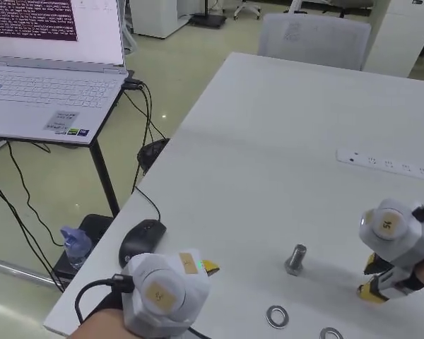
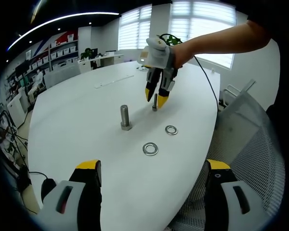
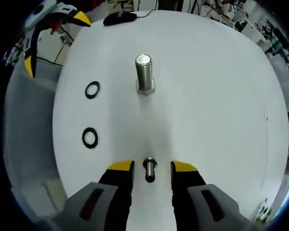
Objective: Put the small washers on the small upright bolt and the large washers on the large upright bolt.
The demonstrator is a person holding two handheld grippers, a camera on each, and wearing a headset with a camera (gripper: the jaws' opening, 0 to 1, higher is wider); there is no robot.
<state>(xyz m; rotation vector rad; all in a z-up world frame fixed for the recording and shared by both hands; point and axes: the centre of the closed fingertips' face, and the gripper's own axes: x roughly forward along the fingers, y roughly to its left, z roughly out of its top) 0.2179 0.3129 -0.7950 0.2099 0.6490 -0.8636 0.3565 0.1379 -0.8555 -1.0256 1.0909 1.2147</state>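
Note:
The large upright bolt (image 1: 295, 259) (image 2: 124, 118) (image 3: 144, 74) stands on the white table. The small upright bolt (image 3: 150, 168) (image 2: 155, 102) stands between the jaws of my right gripper (image 3: 151, 168) (image 1: 369, 277) (image 2: 156, 94), which is open and straddles it with a gap on each side. Two washers lie flat on the table: a slightly bigger one (image 1: 277, 316) (image 2: 150, 148) (image 3: 92, 89) and a smaller one (image 1: 331, 333) (image 2: 171, 130) (image 3: 90, 137). My left gripper (image 2: 152, 168) (image 1: 205, 272) (image 3: 48, 24) is open and empty, held back near the table's edge.
A black mouse (image 1: 141, 240) with its cable lies by the table's near left corner. A white power strip (image 1: 387, 164) sits at the far right. Beyond the edge stand a laptop (image 1: 49, 78) on a side desk, a chair (image 1: 314, 39) and a meshed chair (image 2: 250, 139).

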